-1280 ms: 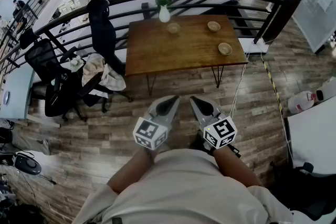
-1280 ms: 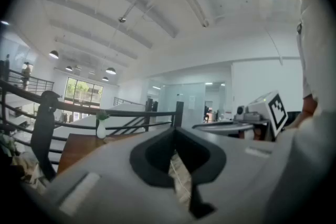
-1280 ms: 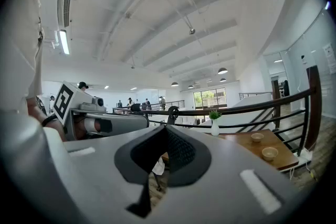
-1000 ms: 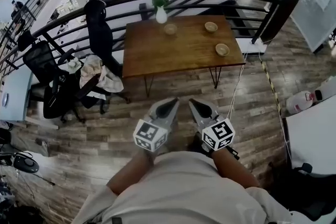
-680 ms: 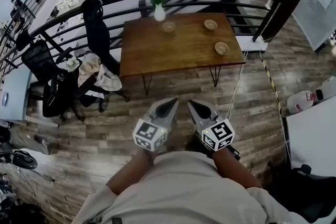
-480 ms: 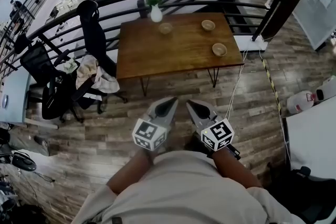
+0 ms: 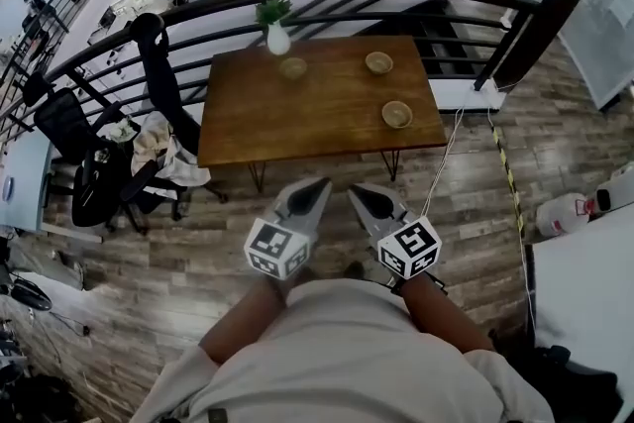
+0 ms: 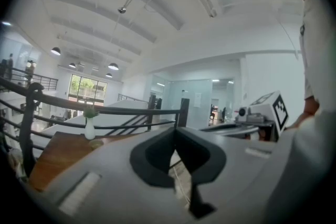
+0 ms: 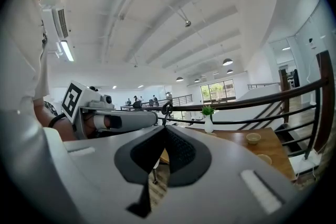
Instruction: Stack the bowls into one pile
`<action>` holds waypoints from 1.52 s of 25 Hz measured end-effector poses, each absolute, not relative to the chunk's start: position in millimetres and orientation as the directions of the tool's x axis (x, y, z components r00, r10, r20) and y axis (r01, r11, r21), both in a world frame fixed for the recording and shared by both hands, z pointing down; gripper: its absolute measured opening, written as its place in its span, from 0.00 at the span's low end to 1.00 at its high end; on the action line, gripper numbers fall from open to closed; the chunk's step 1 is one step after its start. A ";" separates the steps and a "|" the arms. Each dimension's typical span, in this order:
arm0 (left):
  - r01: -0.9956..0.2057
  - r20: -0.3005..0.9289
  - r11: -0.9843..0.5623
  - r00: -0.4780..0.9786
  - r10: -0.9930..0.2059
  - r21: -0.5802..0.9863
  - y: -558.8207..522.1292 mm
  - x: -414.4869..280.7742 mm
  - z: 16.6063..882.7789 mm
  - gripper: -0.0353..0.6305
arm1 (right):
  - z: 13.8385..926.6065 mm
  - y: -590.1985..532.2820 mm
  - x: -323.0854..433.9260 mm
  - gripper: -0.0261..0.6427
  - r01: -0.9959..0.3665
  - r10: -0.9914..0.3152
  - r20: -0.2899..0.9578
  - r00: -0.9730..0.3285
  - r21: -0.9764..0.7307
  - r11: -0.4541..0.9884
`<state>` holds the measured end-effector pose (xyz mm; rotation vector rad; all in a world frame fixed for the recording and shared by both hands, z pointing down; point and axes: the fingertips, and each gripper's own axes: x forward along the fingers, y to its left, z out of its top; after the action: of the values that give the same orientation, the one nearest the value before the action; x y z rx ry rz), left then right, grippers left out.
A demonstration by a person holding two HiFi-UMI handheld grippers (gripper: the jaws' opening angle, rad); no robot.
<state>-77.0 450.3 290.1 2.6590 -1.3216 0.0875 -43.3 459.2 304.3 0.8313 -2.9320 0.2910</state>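
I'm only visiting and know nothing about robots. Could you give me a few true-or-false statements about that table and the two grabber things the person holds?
1. Three bowls sit apart on the wooden table. True.
2. The left gripper holds a bowl. False: its jaws are shut and empty.
3. A white vase with a plant stands on the table. True.
4. The right gripper reaches over the table. False: it is above the floor, short of the table's near edge.
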 end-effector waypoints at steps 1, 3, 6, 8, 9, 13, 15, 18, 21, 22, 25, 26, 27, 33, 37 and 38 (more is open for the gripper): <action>-0.799 0.131 -0.588 0.601 -0.789 0.126 444.0 -72.0 291.5 0.06 | 305.6 452.4 -37.4 0.05 -0.522 -0.507 0.129 -0.852 -0.164 0.837; -0.803 0.144 -0.581 0.595 -0.790 0.131 433.3 -64.9 297.7 0.06 | 311.5 441.0 -29.8 0.05 -0.515 -0.498 0.134 -0.857 -0.180 0.838; -0.809 0.156 -0.573 0.588 -0.794 0.132 417.8 -59.8 303.2 0.06 | 319.4 428.5 -23.4 0.05 -0.508 -0.489 0.140 -0.861 -0.202 0.837; -0.812 0.154 -0.569 0.583 -0.798 0.127 406.7 -58.4 302.8 0.06 | 321.1 417.6 -21.3 0.05 -0.505 -0.485 0.141 -0.863 -0.202 0.839; -0.813 0.154 -0.568 0.582 -0.798 0.128 401.8 -58.1 302.6 0.06 | 321.2 411.8 -21.0 0.05 -0.505 -0.485 0.140 -0.863 -0.204 0.839; -0.810 0.152 -0.571 0.586 -0.796 0.132 384.8 -59.1 302.7 0.06 | 319.9 395.2 -23.0 0.05 -0.508 -0.489 0.138 -0.861 -0.203 0.837; -0.807 0.149 -0.576 0.591 -0.793 0.132 375.2 -62.2 303.1 0.06 | 320.0 386.7 -26.9 0.05 -0.511 -0.492 0.139 -0.859 -0.199 0.836; -0.804 0.148 -0.579 0.594 -0.791 0.137 362.6 -71.0 306.8 0.06 | 324.0 372.0 -34.1 0.05 -0.523 -0.502 0.147 -0.852 -0.207 0.827; -0.803 0.147 -0.579 0.596 -0.790 0.145 348.7 -82.7 309.0 0.06 | 327.5 357.7 -44.4 0.05 -0.529 -0.506 0.156 -0.848 -0.208 0.822; -0.803 0.147 -0.577 0.595 -0.790 0.149 343.1 -88.4 309.5 0.06 | 327.9 352.1 -49.7 0.05 -0.531 -0.507 0.159 -0.847 -0.207 0.822; -0.801 0.145 -0.577 0.597 -0.789 0.160 324.3 -109.2 313.2 0.06 | 329.9 333.0 -71.0 0.05 -0.531 -0.506 0.166 -0.846 -0.202 0.823; -0.799 0.144 -0.579 0.600 -0.787 0.163 317.0 -117.1 314.3 0.06 | 330.5 325.6 -79.5 0.05 -0.532 -0.506 0.169 -0.846 -0.200 0.822; -0.797 0.143 -0.581 0.603 -0.785 0.166 309.2 -125.9 314.6 0.06 | 330.5 317.8 -88.8 0.05 -0.534 -0.507 0.171 -0.845 -0.199 0.822; -0.785 0.132 -0.597 0.617 -0.776 0.162 258.5 -193.1 303.5 0.06 | 318.8 268.2 -157.4 0.05 -0.540 -0.516 0.167 -0.840 -0.180 0.822; -0.780 0.126 -0.606 0.624 -0.771 0.153 234.2 -231.7 287.4 0.06 | 300.8 243.2 -197.8 0.05 -0.542 -0.521 0.154 -0.840 -0.167 0.824; -0.780 0.123 -0.608 0.624 -0.771 0.148 228.8 -240.8 283.6 0.06 | 297.3 237.7 -207.2 0.05 -0.542 -0.522 0.150 -0.840 -0.165 0.824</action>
<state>-240.8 228.8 283.6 2.6596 -1.2841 0.0693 -207.2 237.7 297.3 0.8494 -2.9062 0.3070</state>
